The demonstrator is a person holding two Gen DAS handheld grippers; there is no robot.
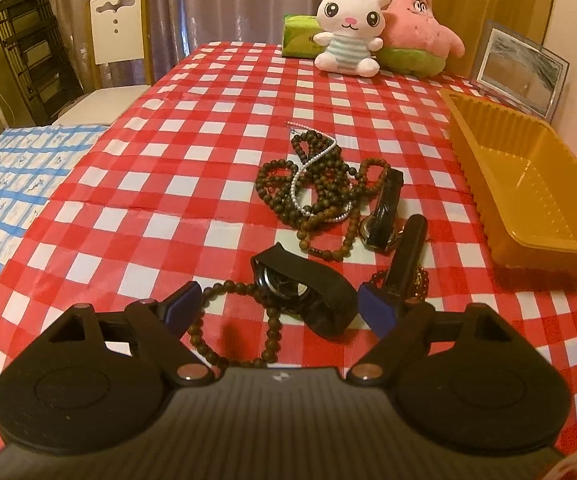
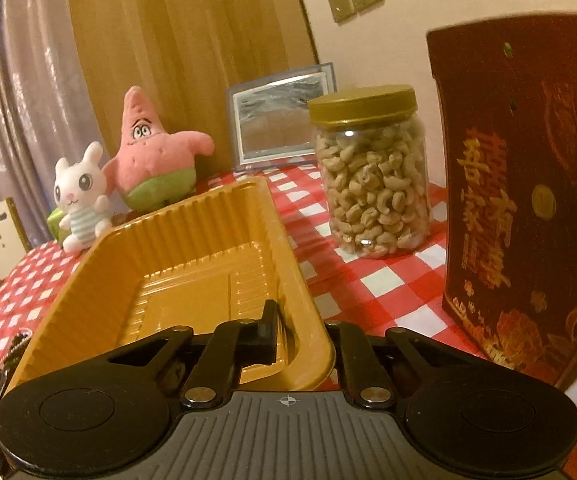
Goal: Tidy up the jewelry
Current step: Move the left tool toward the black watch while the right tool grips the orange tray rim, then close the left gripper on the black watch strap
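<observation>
1. Progress, judged from how things lie: the sorting appears barely begun. The yellow plastic tray shows a bare ribbed floor in the right wrist view, with no jewelry visible inside it.

2. All the jewelry seen is on the red-and-white checked tablecloth, ahead of the left gripper. Just between and beyond its fingertips lies a black-strapped watch on its side. A loop of dark wooden beads curls under the gripper's front edge.

3. Further ahead sits a tangled heap of brown bead strands with a thin pearl-like strand woven through it. A second watch with a black strap lies just right of that heap.

4. The tray stands ahead and well to the right of the left gripper, apart from the jewelry pile.

5. Left gripper: its blue-padded fingers are spread wide, holding nothing. The right pad sits very near the second watch's strap end; whether it touches cannot be told.

6. Right gripper: it hangs over the tray's near corner. One finger reaches inside the tray; the other is hidden beyond the tray's rim. The jaws look parted astride the tray wall, but whether they pinch it cannot be told.

7. What likely remains: moving every piece into the tray.
</observation>
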